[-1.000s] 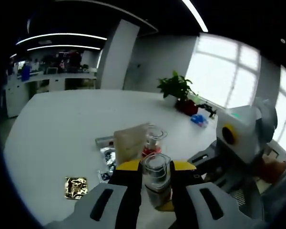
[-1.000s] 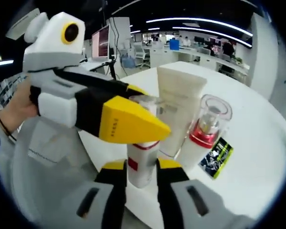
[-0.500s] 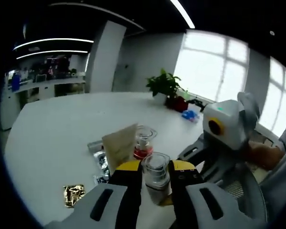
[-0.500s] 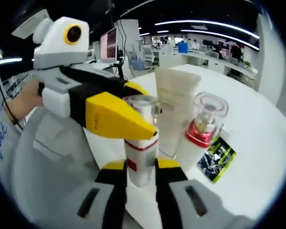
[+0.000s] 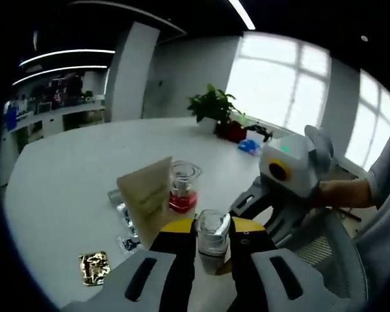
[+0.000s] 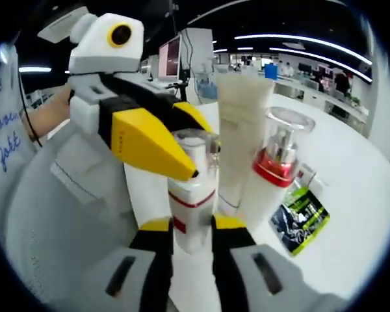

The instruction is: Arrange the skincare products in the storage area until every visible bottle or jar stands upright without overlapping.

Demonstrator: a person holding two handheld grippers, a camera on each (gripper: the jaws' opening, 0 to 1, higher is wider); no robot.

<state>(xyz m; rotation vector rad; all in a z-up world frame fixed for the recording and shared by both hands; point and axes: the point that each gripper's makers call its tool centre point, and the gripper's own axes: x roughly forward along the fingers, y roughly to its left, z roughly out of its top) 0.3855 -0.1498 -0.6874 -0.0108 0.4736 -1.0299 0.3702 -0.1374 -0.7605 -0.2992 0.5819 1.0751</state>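
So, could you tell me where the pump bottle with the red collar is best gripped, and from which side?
Grip the pump bottle on its white body below the red collar: that part is straight-walled, while the clear cap on top may slip off. Come level from its open side by the green sachet, since the cream tube stands close on the other side.

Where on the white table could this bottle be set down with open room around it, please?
The white table lies bare from the cream tube and gold sachet out to the potted plant. It is crowded near the grippers: tube, red-collared pump bottle and dark sachets cluster beside the held bottle, gripped by both grippers.
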